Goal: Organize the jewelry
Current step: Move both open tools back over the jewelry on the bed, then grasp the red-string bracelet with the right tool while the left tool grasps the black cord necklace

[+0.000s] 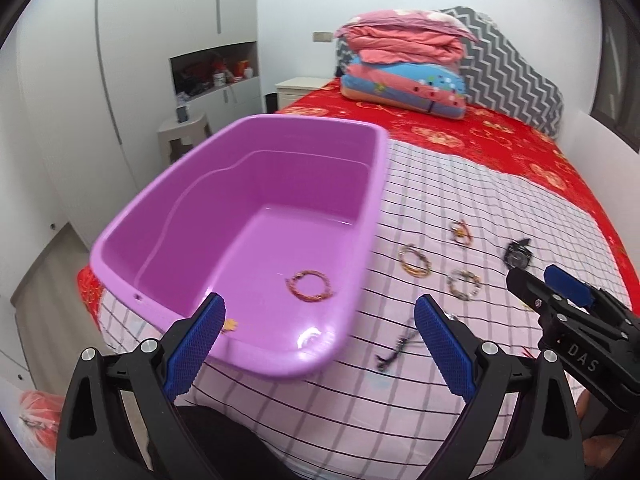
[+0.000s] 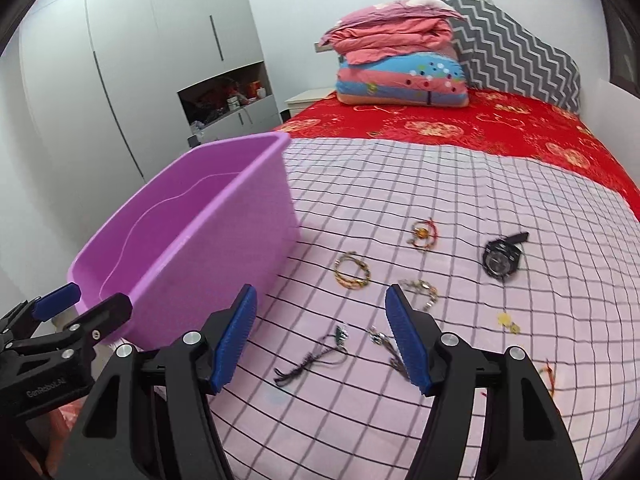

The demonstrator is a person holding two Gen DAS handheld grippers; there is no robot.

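Folded quilts [image 1: 404,60], white wardrobe [image 2: 160,60]

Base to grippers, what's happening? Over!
Left gripper and right gripper open, empty. One bracelet in purple tub; watch waiting. Nothing blocking.

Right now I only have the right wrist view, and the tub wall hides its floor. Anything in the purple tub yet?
Observer: Yes. One beaded bracelet lies on the floor of the purple tub.
Operator: Anything else in there?
Observer: A small yellow piece at the near wall, beside a finger of the left hand-held gripper. It's too small to identify.
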